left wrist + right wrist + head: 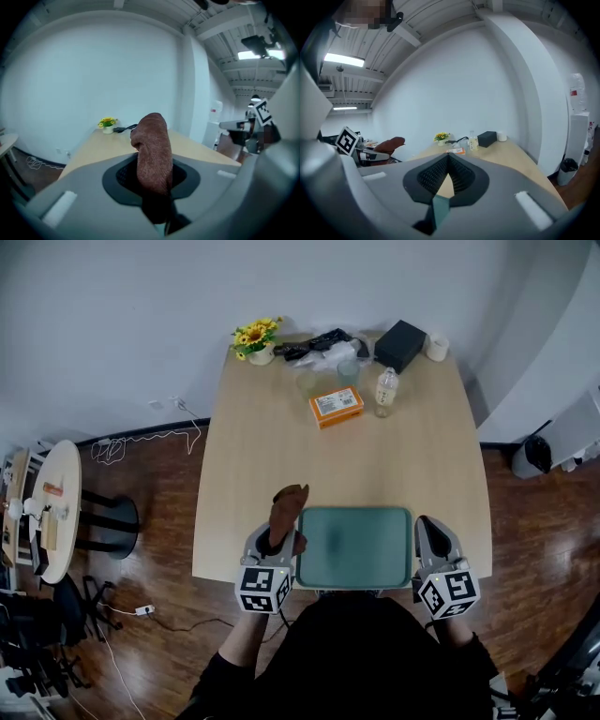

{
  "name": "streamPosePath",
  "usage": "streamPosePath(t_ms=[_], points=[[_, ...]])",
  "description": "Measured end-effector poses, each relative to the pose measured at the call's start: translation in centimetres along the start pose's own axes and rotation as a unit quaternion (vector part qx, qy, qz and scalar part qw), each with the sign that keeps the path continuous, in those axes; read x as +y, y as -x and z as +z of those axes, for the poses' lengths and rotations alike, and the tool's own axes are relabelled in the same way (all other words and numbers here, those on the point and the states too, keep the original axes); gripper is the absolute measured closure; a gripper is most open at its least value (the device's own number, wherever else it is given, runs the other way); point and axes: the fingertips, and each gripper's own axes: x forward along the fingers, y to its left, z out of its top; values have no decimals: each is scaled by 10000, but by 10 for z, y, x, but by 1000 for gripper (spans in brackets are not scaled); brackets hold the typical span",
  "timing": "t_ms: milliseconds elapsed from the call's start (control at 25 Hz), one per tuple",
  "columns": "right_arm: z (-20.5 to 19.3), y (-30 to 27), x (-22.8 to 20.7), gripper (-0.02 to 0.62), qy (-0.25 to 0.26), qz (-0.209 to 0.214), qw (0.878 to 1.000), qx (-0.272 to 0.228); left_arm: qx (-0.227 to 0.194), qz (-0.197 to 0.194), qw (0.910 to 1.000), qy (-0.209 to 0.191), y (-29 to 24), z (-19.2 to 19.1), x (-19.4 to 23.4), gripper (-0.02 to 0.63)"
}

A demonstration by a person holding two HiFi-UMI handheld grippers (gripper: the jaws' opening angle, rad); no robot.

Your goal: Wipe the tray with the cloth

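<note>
A green tray point(356, 547) lies at the near edge of the wooden table point(253, 446). My left gripper point(281, 538) hovers by the tray's left rim, shut on a brown cloth point(287, 507) that stands up and forward out of its jaws. In the left gripper view the cloth point(152, 150) fills the gap of the left gripper point(152, 174). My right gripper point(429, 526) is at the tray's right rim, shut with nothing between its pads. In the right gripper view its jaws point(447, 161) meet, and a sliver of the tray point(439, 211) shows below them.
At the table's far end are a sunflower pot point(258, 338), black cables point(314, 343), an orange box point(336, 406), a bottle point(385, 390), a black box point(400, 343) and a tape roll point(437, 346). A round side table point(56, 507) stands on the floor to the left.
</note>
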Motion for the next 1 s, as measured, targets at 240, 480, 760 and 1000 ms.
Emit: streamPosePath(t_ms=[240,480,760,1000], points=[[-4,5,-17,594,-83,-190,9998,44,646,894,9939,91,13,-52,92,538],[-10,2,-14,594,-113,-177,9997,121,1146,866,9895,157,-12,-104,100,537],[-15,-1,-9,594,-230,-109,9994,220,2038,923,9688,1071,-44,-204,111,387],[-12,-1,-10,594,-252,-97,9993,251,1191,817,9844,1007,-25,-124,97,330]])
